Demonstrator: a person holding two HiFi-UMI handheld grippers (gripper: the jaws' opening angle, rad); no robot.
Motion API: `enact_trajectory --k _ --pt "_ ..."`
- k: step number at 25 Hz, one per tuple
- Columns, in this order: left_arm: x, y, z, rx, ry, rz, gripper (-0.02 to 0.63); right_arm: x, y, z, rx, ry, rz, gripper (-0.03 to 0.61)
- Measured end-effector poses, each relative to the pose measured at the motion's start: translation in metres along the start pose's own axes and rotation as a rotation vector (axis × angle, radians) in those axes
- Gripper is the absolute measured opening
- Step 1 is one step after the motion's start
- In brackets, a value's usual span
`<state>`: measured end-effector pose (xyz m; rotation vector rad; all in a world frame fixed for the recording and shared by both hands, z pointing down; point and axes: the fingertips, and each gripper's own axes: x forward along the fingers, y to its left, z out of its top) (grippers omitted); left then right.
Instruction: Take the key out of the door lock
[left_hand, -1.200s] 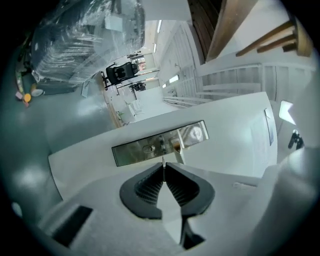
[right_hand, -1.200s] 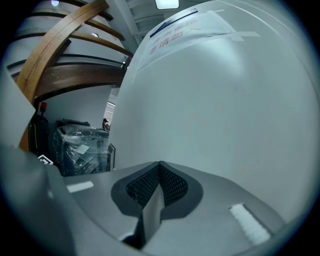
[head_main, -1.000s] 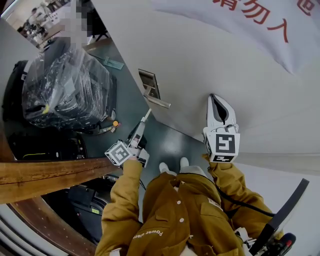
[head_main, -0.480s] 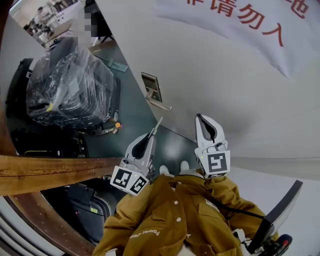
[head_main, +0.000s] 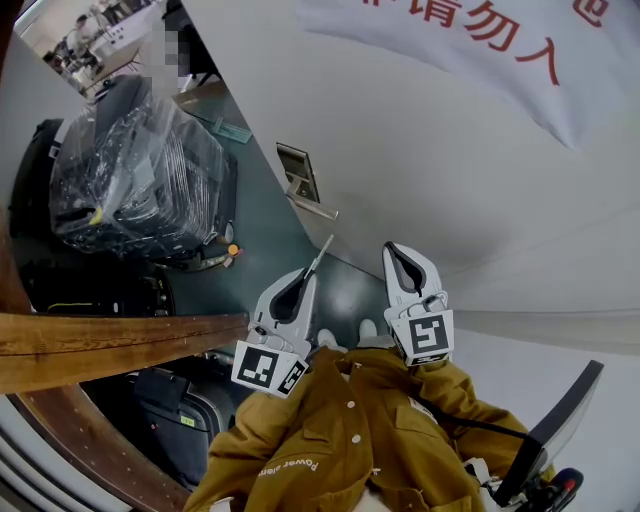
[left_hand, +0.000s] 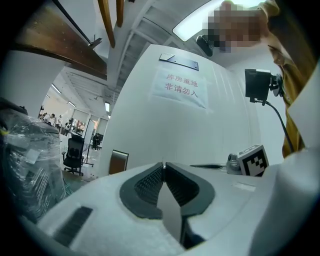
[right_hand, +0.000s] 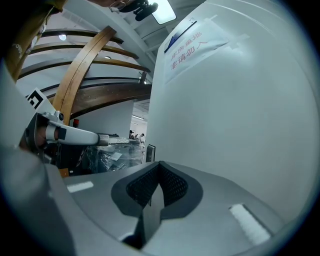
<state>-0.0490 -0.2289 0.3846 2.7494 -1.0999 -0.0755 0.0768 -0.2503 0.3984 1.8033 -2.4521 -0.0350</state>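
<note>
Left gripper (head_main: 308, 272) held level before the white door (head_main: 430, 170), jaws pinched on the thin key (head_main: 321, 254), key sticking out past the tips, clear of the lock (head_main: 297, 170) and handle (head_main: 312, 207), right gripper (head_main: 390, 250) just beside it, jaws together, empty.

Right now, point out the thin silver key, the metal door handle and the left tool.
Thin silver key (head_main: 322, 253): head view, mid-shaft.
Metal door handle (head_main: 314, 207): head view, the lever.
Left tool (head_main: 311, 272): head view, between its fingertips.
</note>
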Motion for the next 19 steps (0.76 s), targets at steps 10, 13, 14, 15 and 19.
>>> enact_trajectory --k 10,13,14,15,19 --pt "0.000 -0.002 -0.004 0.001 0.012 0.000 0.020 0.003 0.018 0.003 -0.015 -0.027 0.049 0.005" --pt "-0.001 -0.002 -0.004 0.001 0.011 0.000 0.020 0.003 0.019 0.003 -0.015 -0.028 0.052 0.005" --pt "-0.001 -0.003 -0.004 0.001 0.011 0.000 0.020 0.003 0.019 0.003 -0.014 -0.027 0.053 0.005" --pt "0.000 -0.003 -0.004 0.001 0.011 0.000 0.020 0.003 0.018 0.003 -0.013 -0.026 0.053 0.005" --pt "0.001 -0.002 -0.004 -0.006 0.011 -0.001 0.020 0.002 0.018 -0.001 -0.007 -0.001 0.053 0.005"
